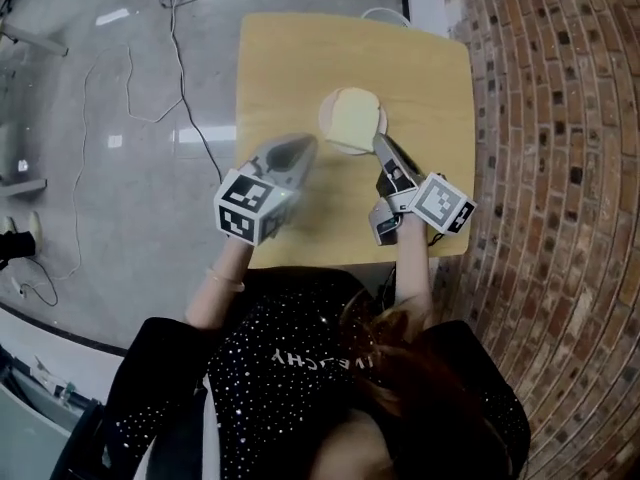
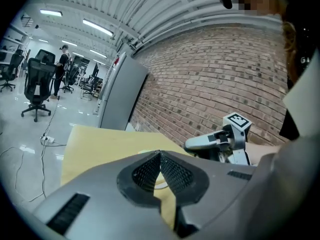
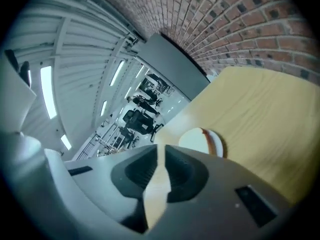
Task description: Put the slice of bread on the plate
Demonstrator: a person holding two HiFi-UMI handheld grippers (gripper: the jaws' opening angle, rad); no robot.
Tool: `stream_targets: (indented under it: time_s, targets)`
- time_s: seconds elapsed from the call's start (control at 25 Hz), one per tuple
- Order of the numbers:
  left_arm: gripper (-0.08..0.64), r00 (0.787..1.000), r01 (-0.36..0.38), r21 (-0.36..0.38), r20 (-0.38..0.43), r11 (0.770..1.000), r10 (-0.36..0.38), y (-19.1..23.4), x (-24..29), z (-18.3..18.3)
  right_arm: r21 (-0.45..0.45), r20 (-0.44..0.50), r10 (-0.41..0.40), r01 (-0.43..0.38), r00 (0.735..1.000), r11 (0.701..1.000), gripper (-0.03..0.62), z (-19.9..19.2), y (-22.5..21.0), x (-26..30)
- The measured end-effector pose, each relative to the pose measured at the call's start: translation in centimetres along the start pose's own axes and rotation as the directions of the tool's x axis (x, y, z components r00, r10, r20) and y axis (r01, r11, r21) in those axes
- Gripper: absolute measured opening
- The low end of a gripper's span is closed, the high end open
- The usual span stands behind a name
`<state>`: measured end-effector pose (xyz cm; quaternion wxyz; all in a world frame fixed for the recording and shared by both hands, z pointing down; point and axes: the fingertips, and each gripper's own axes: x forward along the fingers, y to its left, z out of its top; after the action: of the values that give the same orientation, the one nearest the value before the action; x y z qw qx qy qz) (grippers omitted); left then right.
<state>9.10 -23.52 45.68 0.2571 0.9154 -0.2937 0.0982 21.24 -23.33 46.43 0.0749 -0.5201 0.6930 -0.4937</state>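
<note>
A pale square slice of bread (image 1: 352,120) lies flat on the round white plate (image 1: 324,114), which sits toward the middle of the light yellow wooden bench (image 1: 290,58). The left grey two-jaw gripper (image 1: 305,146) is clenched, tips meeting and nothing between them, and hovers near the plate's near-left side. The right grey two-jaw gripper (image 1: 380,143) is released, its jaws a narrow slit apart and empty, its tip close by the plate's near-right edge.
</note>
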Motion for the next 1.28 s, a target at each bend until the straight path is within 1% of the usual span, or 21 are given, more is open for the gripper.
stream_targets:
  time_s: [0.04, 0.08, 0.2, 0.28, 0.44, 0.6, 0.8, 1.08, 1.28]
  targets:
    - [0.009, 1.0, 0.005, 0.004, 0.005, 1.0, -0.005, -0.4, -0.1, 0.5, 0.021, 0.017, 0.019, -0.02, 1.0, 1.0, 0.023, -0.1, 0.5, -0.6]
    - [0.009, 1.0, 0.012, 0.009, 0.009, 1.0, -0.012, -0.8, -0.2, 0.9, 0.037, 0.032, 0.04, -0.041, 0.999, 0.998, 0.014, -0.3, 0.9, -1.3]
    - [0.009, 0.999, 0.033, 0.033, 0.013, 0.999, -0.033, -2.2, -0.6, 1.8, 0.079, 0.067, 0.097, -0.102, 0.993, 0.992, 0.014, -1.1, 2.0, -3.1]
    - [0.009, 0.999, 0.04, 0.046, 0.013, 0.998, -0.041, -3.1, -0.9, 2.1, 0.097, 0.086, 0.11, -0.119, 0.99, 0.988, 0.014, -1.6, 2.4, -4.2]
    - [0.009, 0.999, 0.051, 0.037, 0.016, 0.998, -0.051, -4.7, -1.2, 1.8, 0.086, 0.096, 0.089, -0.098, 0.991, 0.991, 0.012, -2.6, 2.4, -5.5]
    - [0.009, 0.998, 0.053, 0.033, 0.014, 0.998, -0.053, -5.4, -1.4, 1.3, 0.077, 0.109, 0.086, -0.094, 0.99, 0.993, 0.012, -2.2, 2.7, -5.8]
    - [0.009, 0.999, 0.048, 0.018, 0.024, 0.999, -0.048, -5.5, -1.5, 1.4, 0.038, 0.109, 0.073, -0.077, 0.991, 0.996, 0.012, -1.7, 2.8, -6.1]
    - [0.009, 0.999, 0.039, 0.01, 0.037, 0.999, -0.039, -5.3, -1.1, 1.8, 0.041, 0.089, 0.068, -0.072, 0.994, 0.997, 0.012, -1.8, 2.5, -6.0]
    - [0.009, 0.999, 0.039, 0.001, 0.035, 0.999, -0.039, -5.3, -1.1, 1.8, 0.036, 0.091, 0.064, -0.068, 0.994, 0.997, 0.012, -1.4, 2.6, -5.9]
